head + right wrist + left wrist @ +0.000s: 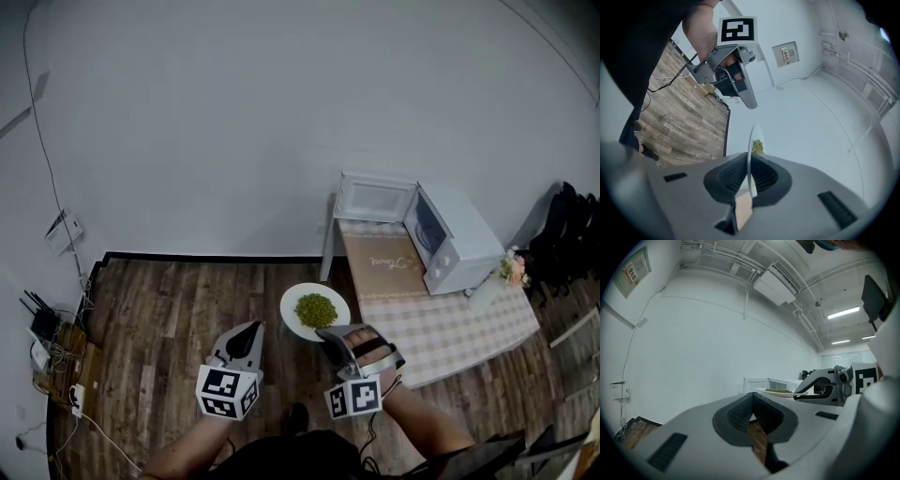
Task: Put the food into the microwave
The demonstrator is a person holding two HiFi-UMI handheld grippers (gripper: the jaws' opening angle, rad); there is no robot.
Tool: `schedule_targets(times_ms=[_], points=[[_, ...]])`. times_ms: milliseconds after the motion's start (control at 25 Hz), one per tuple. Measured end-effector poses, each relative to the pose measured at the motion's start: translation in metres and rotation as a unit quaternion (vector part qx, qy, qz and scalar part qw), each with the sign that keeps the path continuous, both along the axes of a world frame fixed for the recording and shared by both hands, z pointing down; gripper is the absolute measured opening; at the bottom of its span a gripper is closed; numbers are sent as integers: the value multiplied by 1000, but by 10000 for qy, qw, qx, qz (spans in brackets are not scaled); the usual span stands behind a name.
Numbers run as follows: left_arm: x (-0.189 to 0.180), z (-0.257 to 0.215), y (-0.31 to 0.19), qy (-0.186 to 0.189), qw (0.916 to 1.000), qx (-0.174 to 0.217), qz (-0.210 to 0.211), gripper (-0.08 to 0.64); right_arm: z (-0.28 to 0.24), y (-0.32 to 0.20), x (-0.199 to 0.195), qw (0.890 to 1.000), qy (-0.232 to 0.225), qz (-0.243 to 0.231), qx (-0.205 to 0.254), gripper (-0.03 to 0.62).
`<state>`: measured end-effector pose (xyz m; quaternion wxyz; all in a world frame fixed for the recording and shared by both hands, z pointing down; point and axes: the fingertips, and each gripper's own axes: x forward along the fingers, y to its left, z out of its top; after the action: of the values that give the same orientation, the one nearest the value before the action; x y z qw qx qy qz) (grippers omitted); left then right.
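We clamp the stiff, probably slick plate (291, 315) by its rim in the right gripper (331, 337), short of the microwave (455, 246); it should travel level. The left gripper (247, 331) sits closed, empty.

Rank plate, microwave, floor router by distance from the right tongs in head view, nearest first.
1. Plate: rim clamped in the right tongs, just ahead.
2. Microwave: ahead-right, on the table.
3. Router: far left, on the floor.
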<state>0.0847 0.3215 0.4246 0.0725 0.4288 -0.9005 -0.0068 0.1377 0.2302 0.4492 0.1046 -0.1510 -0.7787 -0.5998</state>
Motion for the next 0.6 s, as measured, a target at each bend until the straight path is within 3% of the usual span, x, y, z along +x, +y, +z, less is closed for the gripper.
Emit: schedule_targets(times_ms=[600], points=[[-70,-4,-95,91,9998,-101,135,8,-2,-91,-71,9999,72,-18,-89,26]])
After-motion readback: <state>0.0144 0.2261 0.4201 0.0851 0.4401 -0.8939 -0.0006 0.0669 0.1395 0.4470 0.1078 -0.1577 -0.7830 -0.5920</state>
